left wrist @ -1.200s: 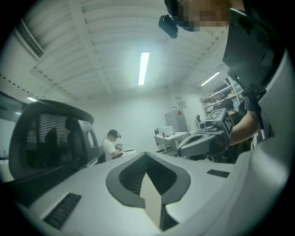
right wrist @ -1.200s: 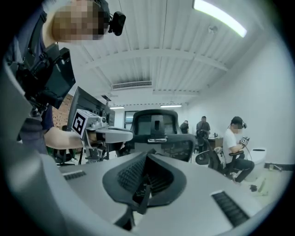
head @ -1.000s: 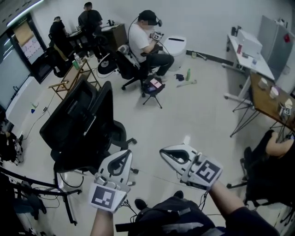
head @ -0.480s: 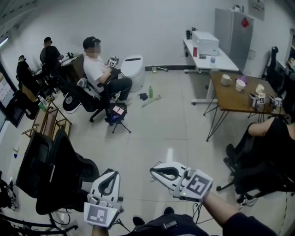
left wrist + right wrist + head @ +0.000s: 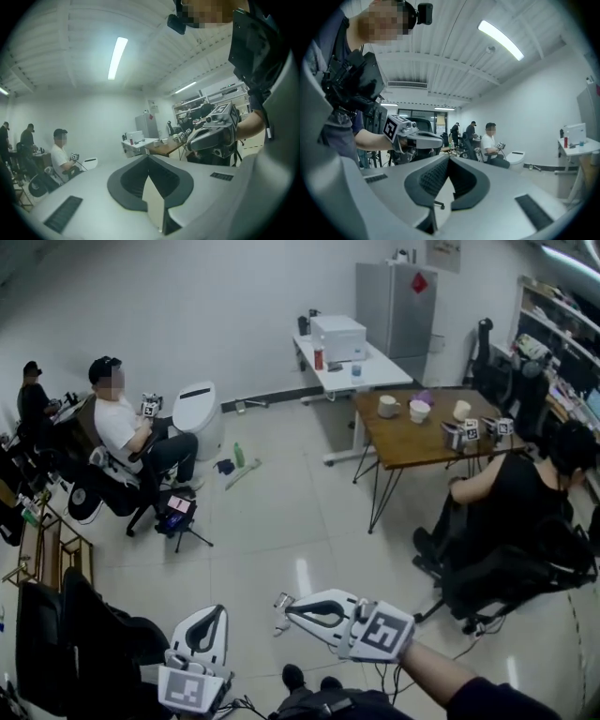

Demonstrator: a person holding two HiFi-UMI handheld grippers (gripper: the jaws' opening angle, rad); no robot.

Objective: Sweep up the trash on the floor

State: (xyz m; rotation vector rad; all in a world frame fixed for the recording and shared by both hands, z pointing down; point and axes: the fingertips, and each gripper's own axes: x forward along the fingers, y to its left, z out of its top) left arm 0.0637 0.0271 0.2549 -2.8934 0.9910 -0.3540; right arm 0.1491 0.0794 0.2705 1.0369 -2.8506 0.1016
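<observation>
On the pale floor by the far wall lie a green bottle (image 5: 238,455), a dark scrap (image 5: 224,466) and a long pale stick-like item (image 5: 242,473). Small white bits (image 5: 280,602) lie on the floor just past my right gripper. My left gripper (image 5: 212,615) is at the bottom left of the head view, shut and empty, its jaws meeting at one line (image 5: 148,161). My right gripper (image 5: 291,608) is beside it, also shut with nothing in it (image 5: 449,162). Both point out level over the floor, far from the bottle.
A seated person (image 5: 122,427) with a small stand (image 5: 178,512) is at left, next to a white toilet-like unit (image 5: 197,416). A wooden table (image 5: 412,448) with cups, a white table (image 5: 370,379) and a grey cabinet (image 5: 398,306) stand behind. Another person sits at right (image 5: 525,493). A black chair (image 5: 75,643) is at lower left.
The view has swung to the right: the seated person slid from top centre to the left and the tables and cabinet came in. Both grippers stay low and shut.
</observation>
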